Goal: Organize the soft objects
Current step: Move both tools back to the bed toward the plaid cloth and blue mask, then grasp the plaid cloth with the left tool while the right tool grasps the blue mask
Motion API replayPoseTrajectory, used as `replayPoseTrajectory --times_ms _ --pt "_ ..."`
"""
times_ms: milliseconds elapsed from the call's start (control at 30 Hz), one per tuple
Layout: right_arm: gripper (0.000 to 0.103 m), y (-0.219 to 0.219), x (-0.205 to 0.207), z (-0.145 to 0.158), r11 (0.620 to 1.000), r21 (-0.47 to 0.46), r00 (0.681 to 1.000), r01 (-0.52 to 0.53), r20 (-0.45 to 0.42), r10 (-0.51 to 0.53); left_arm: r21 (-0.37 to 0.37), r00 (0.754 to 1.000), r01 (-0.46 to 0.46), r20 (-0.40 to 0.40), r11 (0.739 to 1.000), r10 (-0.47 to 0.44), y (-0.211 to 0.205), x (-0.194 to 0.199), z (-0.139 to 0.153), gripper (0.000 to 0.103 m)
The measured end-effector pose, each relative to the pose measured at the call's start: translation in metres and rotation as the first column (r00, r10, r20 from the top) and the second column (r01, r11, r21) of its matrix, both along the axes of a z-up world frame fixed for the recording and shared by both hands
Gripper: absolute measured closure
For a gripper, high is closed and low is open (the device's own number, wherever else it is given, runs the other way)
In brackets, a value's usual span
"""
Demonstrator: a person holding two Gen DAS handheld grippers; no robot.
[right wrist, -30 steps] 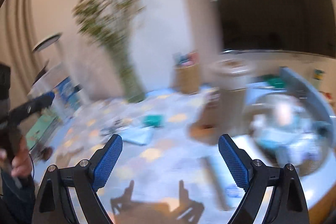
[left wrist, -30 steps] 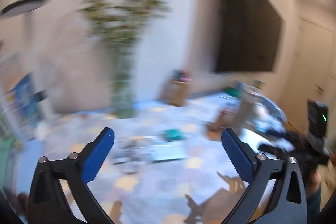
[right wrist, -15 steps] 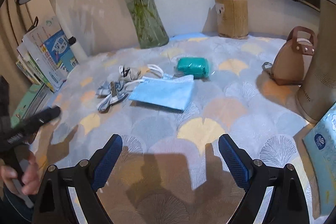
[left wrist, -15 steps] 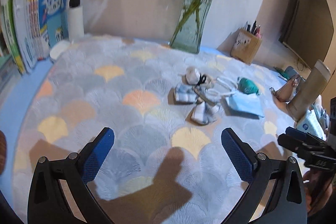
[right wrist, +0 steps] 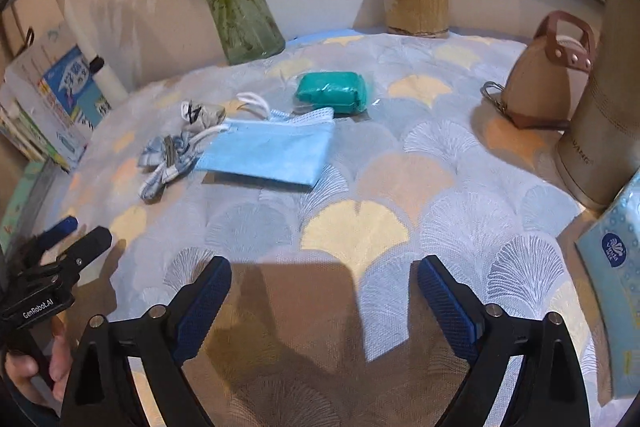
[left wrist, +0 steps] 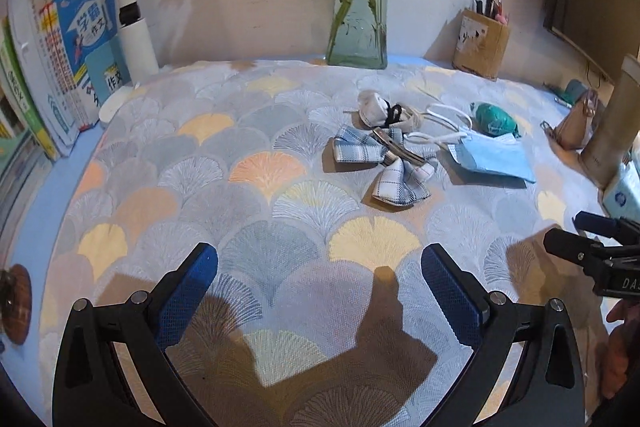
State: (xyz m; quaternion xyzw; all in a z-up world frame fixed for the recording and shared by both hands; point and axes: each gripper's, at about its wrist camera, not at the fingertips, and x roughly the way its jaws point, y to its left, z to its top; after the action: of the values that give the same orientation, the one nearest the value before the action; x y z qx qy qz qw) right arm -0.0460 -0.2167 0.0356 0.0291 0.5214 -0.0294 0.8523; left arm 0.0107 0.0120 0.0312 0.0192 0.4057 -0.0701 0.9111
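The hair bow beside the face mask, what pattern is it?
Blue and white plaid. The hair bow shows best in the left wrist view, left of the face mask.

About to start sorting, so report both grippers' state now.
Left gripper: jaws open, holding nothing.
Right gripper: jaws open, holding nothing.

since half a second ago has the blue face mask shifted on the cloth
No. The blue face mask lies just in front of the green packet, as before.
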Motion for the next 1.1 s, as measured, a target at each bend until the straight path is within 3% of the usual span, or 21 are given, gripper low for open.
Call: replayPoseTrajectory --times_ms 100,300,767,833,900,967,1000,1100 --pt "0.001 0.007 0.001 -0.005 0.999 -0.046 0.999 -0.023 -0.027 0.022 0.005 1.000 -0.002 -0.006 1.000 0.002 0.000 0.000 0.000 0.001" --pt "0.000 0.015 0.003 -0.010 0.992 -0.119 0.998 -0.040 -0.059 0.033 -0.006 1.000 -0.004 -0.012 1.000 0.003 0.003 0.001 0.000 0.001" --pt "0.000 0.017 0.004 -0.011 0.990 -0.129 0.997 -0.047 -0.073 0.038 -0.002 0.999 -0.011 -0.034 1.000 0.011 0.001 0.001 -0.002 0.001" --pt "0.000 0.017 0.006 -0.011 0.991 -0.117 0.995 -0.068 -0.086 0.058 0.009 0.997 -0.013 -0.071 1.000 0.014 0.001 0.006 -0.005 0.001" --pt "0.000 0.017 0.009 -0.011 0.986 -0.109 0.986 -0.122 -0.122 0.109 0.037 0.983 -0.033 -0.177 0.999 0.039 0.002 0.018 -0.014 0.001" --pt "0.000 0.015 0.010 -0.009 0.984 -0.094 0.978 -0.149 -0.159 0.132 -0.009 0.984 -0.029 -0.174 1.000 0.027 0.006 0.017 -0.004 0.003" --pt "0.000 0.014 0.012 -0.007 0.983 -0.084 0.971 -0.165 -0.186 0.148 -0.068 0.985 -0.021 -0.172 0.997 0.009 0.009 0.016 0.006 0.003" --pt "0.000 0.011 0.022 0.005 0.985 -0.050 0.974 -0.164 -0.165 0.154 -0.197 0.990 -0.012 -0.140 0.980 -0.016 0.012 0.023 0.030 0.002"
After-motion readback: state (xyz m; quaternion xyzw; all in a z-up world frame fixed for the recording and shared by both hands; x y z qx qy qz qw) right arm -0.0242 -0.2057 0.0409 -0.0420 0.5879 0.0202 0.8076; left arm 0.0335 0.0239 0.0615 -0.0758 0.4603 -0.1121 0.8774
